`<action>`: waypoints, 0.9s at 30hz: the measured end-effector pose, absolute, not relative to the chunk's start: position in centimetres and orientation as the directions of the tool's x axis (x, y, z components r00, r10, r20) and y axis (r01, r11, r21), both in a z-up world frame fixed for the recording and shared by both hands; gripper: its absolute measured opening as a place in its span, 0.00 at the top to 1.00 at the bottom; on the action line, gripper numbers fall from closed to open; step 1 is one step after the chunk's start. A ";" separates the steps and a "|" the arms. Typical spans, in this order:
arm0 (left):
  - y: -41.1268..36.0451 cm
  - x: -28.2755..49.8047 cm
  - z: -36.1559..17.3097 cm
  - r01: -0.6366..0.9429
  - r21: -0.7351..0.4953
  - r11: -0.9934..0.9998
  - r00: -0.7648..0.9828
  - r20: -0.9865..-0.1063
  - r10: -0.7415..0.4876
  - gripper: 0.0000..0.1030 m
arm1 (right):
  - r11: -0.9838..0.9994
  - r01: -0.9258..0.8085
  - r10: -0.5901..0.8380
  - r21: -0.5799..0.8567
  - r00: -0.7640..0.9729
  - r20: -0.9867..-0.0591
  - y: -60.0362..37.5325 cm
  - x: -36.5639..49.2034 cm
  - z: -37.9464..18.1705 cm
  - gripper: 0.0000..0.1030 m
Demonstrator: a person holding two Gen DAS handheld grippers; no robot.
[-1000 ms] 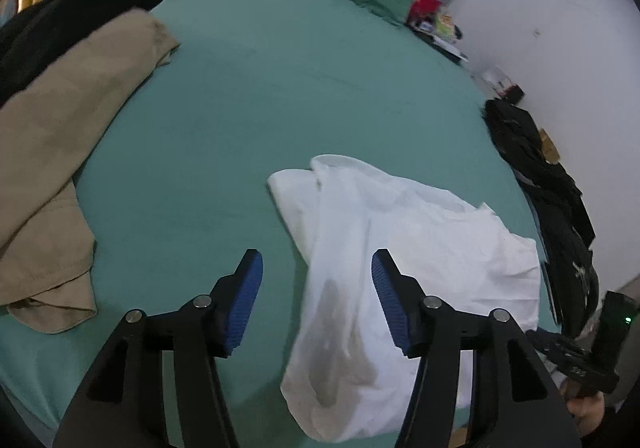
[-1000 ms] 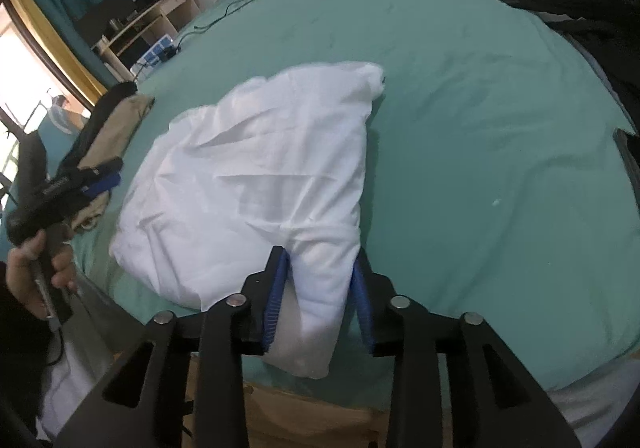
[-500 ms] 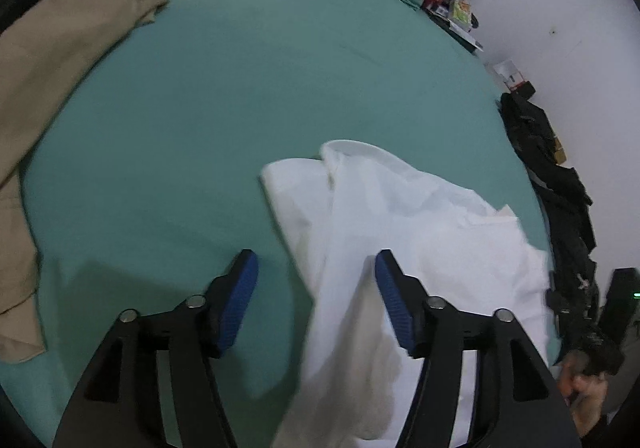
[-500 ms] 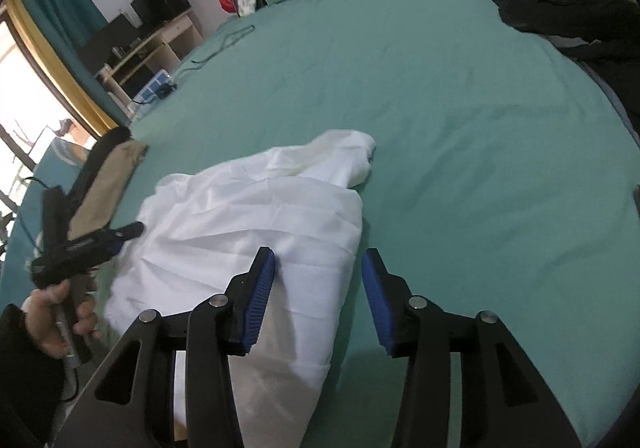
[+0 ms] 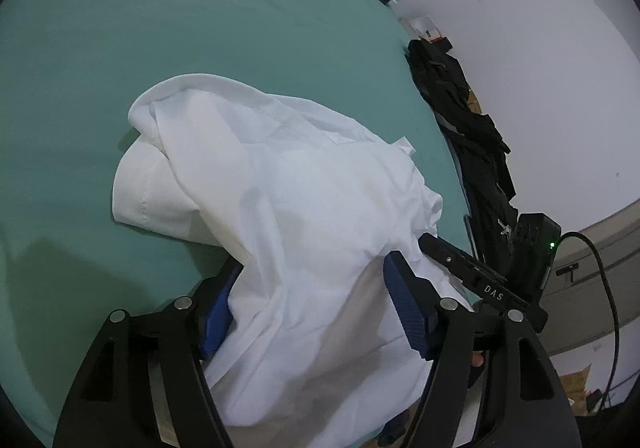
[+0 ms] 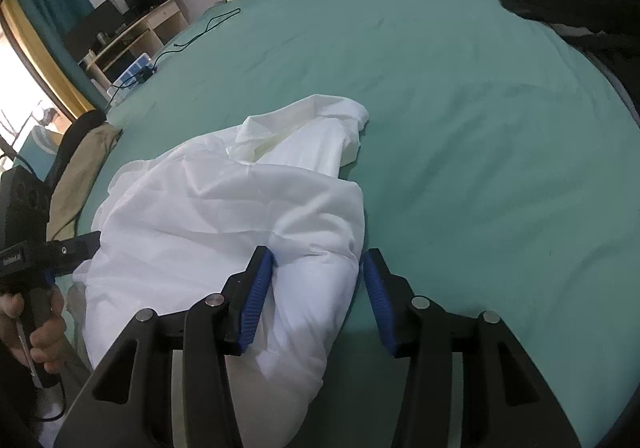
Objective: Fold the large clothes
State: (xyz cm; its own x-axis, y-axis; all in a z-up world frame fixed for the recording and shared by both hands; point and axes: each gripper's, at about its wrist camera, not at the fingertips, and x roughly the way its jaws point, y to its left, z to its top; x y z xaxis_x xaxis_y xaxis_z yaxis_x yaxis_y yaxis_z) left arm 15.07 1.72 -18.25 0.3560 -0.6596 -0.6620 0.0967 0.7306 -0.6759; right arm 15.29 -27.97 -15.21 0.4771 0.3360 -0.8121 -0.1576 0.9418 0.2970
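Both grippers, left (image 5: 312,296) and right (image 6: 316,288), straddle the white garment (image 6: 224,215), fingers apart.

A white garment (image 5: 304,207) of thin, matt woven cloth lies rumpled at centre frame, softly creased, with a stitched hem at its left fold. Beneath it, the green bedsheet (image 6: 460,107) is smooth, matt fabric with faint wrinkles. The left gripper (image 5: 310,304) and right gripper (image 6: 316,288) are matt black plastic with round, shiny metal pins, their fingers faced with ribbed blue pads (image 6: 256,296) that look rubbery. At right in the left wrist view, black clothing (image 5: 472,135) is dull, heavy cloth. At far left in the right wrist view, a tan garment (image 6: 76,179) looks coarse and matt; upper left, a pale wooden desk (image 6: 148,27).
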 end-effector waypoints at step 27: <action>0.7 15.6 -17.9 0.159 -0.717 0.679 0.336 -0.608 -0.720 0.30 | 0.896 -0.106 0.428 0.432 0.472 -0.771 -30.3 14.6 -15.2 0.28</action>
